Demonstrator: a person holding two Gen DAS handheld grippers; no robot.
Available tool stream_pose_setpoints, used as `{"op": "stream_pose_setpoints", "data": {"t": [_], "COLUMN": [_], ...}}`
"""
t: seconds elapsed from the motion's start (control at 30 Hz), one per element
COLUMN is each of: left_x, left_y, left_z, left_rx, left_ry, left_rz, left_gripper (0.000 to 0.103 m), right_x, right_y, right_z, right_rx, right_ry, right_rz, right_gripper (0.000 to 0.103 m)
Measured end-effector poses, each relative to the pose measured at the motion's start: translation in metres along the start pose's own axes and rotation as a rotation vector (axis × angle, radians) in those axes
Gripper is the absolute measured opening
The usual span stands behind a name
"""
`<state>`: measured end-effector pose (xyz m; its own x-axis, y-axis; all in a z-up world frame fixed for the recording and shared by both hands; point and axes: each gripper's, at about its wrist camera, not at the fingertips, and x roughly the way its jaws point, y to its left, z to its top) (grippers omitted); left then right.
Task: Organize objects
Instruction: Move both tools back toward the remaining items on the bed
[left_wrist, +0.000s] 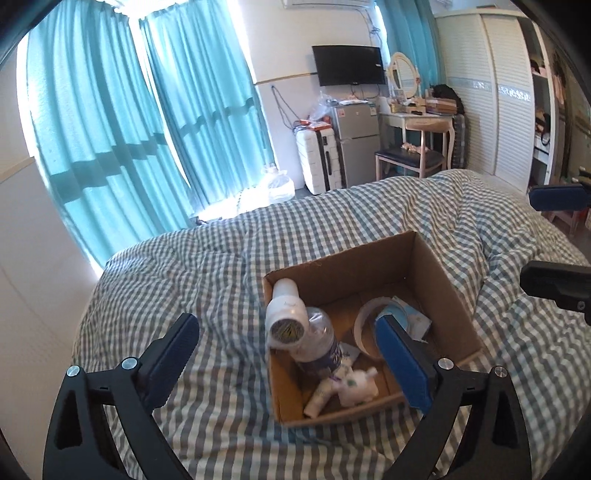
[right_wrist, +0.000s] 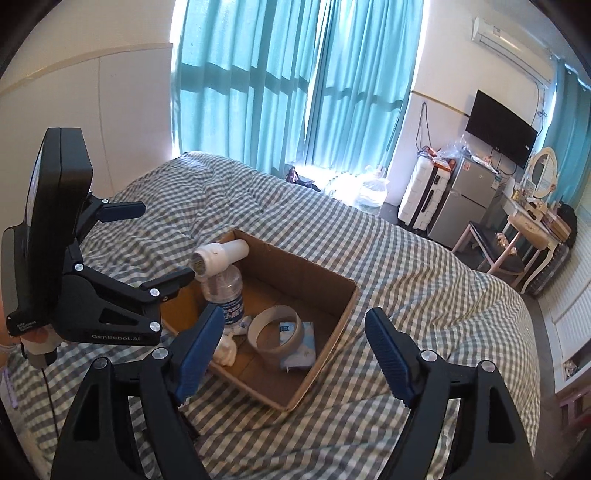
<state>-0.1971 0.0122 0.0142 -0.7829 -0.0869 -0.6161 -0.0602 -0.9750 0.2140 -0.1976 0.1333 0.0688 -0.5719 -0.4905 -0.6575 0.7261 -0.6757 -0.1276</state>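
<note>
With both the left gripper (left_wrist: 286, 352) and right gripper (right_wrist: 295, 354) spread empty, the bottle (right_wrist: 225, 295) leaning at the box's (right_wrist: 332, 314) nine-o'clock wall may topple.

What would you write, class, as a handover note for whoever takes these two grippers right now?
Left gripper: open, empty, above the box.
Right gripper: open, empty, also above it.
In the box: white bottle lying atop the water bottle, tape roll, tissue pack, small white toy.
Done: these items are boxed.
Left: no loose items visible on the quilt; check outside view.
</note>
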Motion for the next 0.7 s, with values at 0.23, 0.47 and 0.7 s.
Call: {"op": "stream_pose_setpoints", "data": {"t": [0.23, 0.47, 0.7], "left_x": [-0.057, -0.077, -0.083], "left_y": [0.005, 0.008, -0.003], "left_z": [-0.029, -0.079, -0.133], "left_rx": [-0.05, -0.122, -0.18], "left_ry": [0.01, 0.083, 0.136], "left_rz": [0.03, 0.062, 0.079], "left_gripper": [0.099, 0.099, 0.099], "right_x": [-0.05, -0.067, -0.058], "right_y": [0.033, 0.059, 0.062], "right_z": [-0.021, -0.06, -0.097], "right_rx": [-0.048, -0.071, -0.049], "right_ry": [-0.016, 0.003, 0.058], "right_rz": [-0.005, 0.035, 0.062], "right_gripper": [0.079, 0.079, 0.079]}}
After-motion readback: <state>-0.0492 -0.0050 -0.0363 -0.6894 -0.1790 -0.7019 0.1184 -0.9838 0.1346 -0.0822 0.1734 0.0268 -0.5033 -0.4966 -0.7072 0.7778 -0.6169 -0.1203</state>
